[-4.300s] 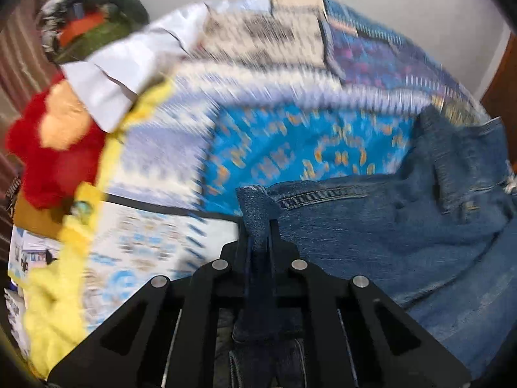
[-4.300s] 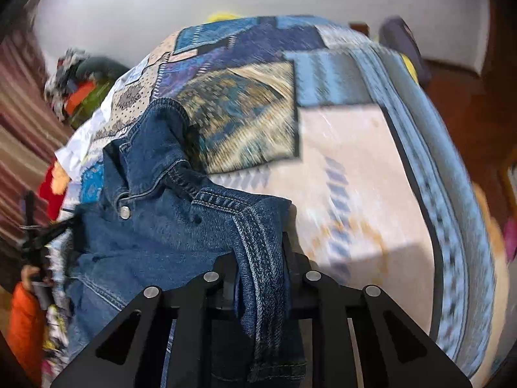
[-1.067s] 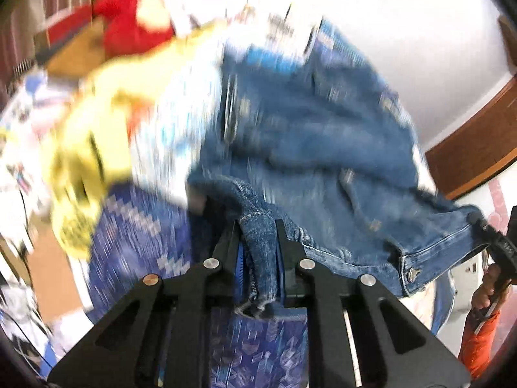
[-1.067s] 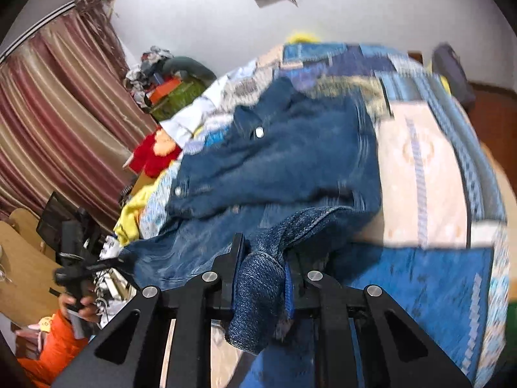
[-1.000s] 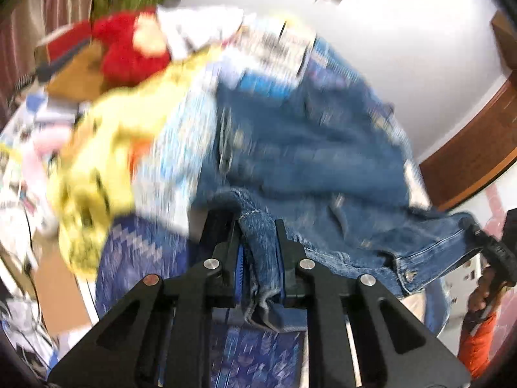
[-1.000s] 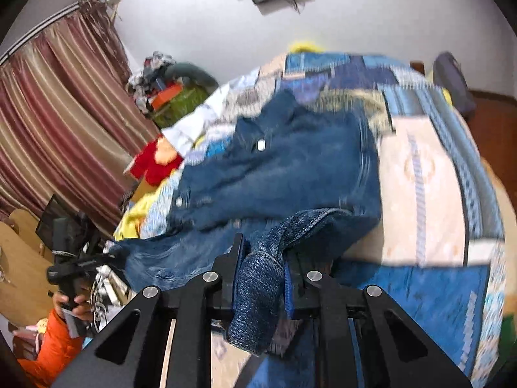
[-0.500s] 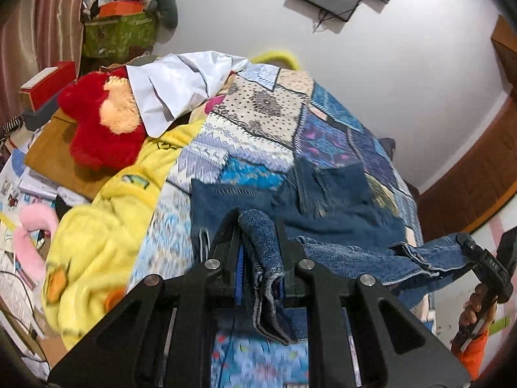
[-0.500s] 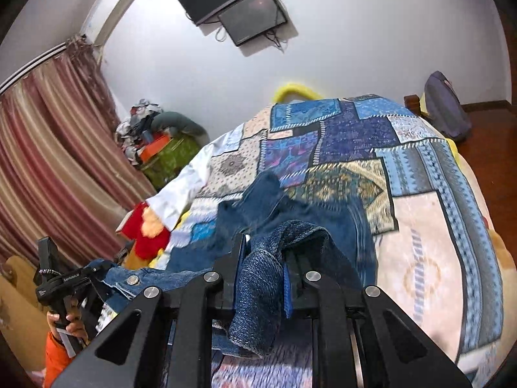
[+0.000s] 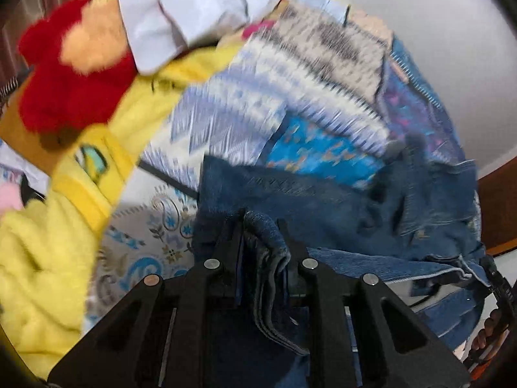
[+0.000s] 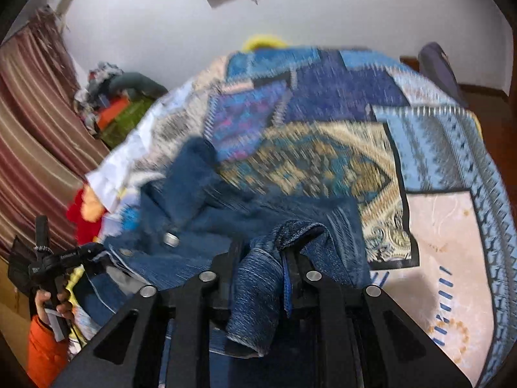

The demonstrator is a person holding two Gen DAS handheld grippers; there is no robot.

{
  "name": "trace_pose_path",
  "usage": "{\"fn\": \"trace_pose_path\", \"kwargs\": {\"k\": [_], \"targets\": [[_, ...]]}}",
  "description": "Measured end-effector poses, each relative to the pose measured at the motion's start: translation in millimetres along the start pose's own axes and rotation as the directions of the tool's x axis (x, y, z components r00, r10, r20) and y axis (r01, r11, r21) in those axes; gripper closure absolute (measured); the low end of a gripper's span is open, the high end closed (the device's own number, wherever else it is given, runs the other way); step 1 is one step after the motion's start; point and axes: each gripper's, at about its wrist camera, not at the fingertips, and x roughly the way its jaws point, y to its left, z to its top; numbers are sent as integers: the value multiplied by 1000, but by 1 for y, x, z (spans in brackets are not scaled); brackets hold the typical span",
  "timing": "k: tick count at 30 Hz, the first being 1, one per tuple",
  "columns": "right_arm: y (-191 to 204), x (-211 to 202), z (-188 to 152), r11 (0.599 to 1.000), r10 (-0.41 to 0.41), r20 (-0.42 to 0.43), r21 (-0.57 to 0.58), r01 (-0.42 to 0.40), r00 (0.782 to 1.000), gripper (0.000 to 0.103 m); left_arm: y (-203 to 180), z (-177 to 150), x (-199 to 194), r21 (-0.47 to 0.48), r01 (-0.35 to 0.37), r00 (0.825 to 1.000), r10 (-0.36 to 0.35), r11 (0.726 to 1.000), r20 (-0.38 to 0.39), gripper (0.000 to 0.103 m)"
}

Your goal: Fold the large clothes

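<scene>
A blue denim jacket (image 9: 339,207) lies partly spread on the patchwork bedspread (image 9: 258,113), its far part on the bed and its near part lifted. My left gripper (image 9: 260,226) is shut on a bunched denim edge. My right gripper (image 10: 265,249) is shut on another bunched edge of the same jacket (image 10: 226,213). The left gripper also shows at the far left of the right wrist view (image 10: 48,265), in an orange-sleeved hand. The jacket's metal button (image 10: 170,238) faces up.
A red plush toy (image 9: 71,74), a white cloth (image 9: 181,16) and a yellow fleece blanket (image 9: 48,242) lie left of the jacket. A striped curtain (image 10: 29,123) hangs at the left; clutter (image 10: 119,103) sits by the wall. A dark bag (image 10: 436,64) lies at the bed's far right.
Both grippers have dropped toward the bed with the jacket edges still held. The view has tilted down, and the jacket now lies lower and flatter on the bedspread.
</scene>
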Motion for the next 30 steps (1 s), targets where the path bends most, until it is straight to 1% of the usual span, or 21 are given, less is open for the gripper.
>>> {"fn": "trace_pose_path", "kwargs": {"k": [2,5,7,9,10,11,12,13,14,15,16,17,18,19,20,21,22,24,26,27,30], "targets": [[-10,8,-5,999,25,-21,-19,-26,999,86,1,-3,6,18,-7,1000,7,1000,1,81],[-18,2,-6,997,73,-37,2,-73,997,85,-2,-4,5,48,-28,1000,28,998,-4,81],[-20,-8,-4,997,81,-45,7,-80,996,84,-4,-3,3,65,-45,999,46,997,-12,81],[-22,-20,-3,998,69,-40,5,-69,997,84,-7,-4,1,87,-67,997,69,994,-20,80],[-23,-30,-4,1000,27,-27,-1,-27,999,84,-8,-4,0,99,-77,996,80,992,-27,80],[-23,-41,-4,999,-50,-1,-16,50,999,84,-12,-3,-1,123,-94,994,99,988,-40,79],[-25,-54,-6,983,-178,34,-38,179,983,84,-15,-2,-4,137,-109,992,116,984,-44,76],[-26,-63,-7,972,-228,48,-56,230,973,84,-18,-2,-9,150,-126,990,133,981,-40,69],[-28,-73,-9,967,-239,50,-76,242,970,84,-22,-3,-21,169,-157,987,163,973,-18,64],[-30,-81,-12,970,-224,45,-87,227,974,84,-26,-4,-33,186,-195,981,194,963,22,53],[-32,-91,-15,974,-205,40,-92,207,978,84,-29,-6,-45,202,-225,974,216,953,65,45],[-32,-100,-19,976,-189,39,-98,192,981,84,-33,-9,-60,224,-251,966,229,942,120,42],[-29,-110,-24,977,-175,43,-115,179,984,84,-37,-13,-76,253,-272,957,234,928,170,36],[-25,-116,-28,976,-167,49,-132,173,985,84,-39,-17,-87,274,-283,952,233,919,201,30],[-19,-122,-32,974,-160,57,-151,167,985,84,-42,-25,-100,302,-297,944,231,906,237,28],[-13,-125,-36,973,-153,65,-166,161,986,84,-43,-31,-108,324,-304,940,227,896,256,25],[-6,-130,-41,971,-138,74,-184,150,988,84,-44,-38,-114,347,-305,939,219,887,265,24],[7,-132,-52,969,-114,78,-211,128,990,84,-48,-58,-122,420,-291,947,196,860,255,23],[23,-130,-59,966,-79,68,-240,94,995,84,-52,-75,-120,465,-271,956,179,843,232,23],[32,-125,-65,964,-59,55,-257,72,997,84,-53,-86,-117,485,-252,963,167,837,211,23],[49,-109,-77,954,-35,13,-298,37,999,84,-61,-105,-93,520,-212,977,158,827,147,23]]}}
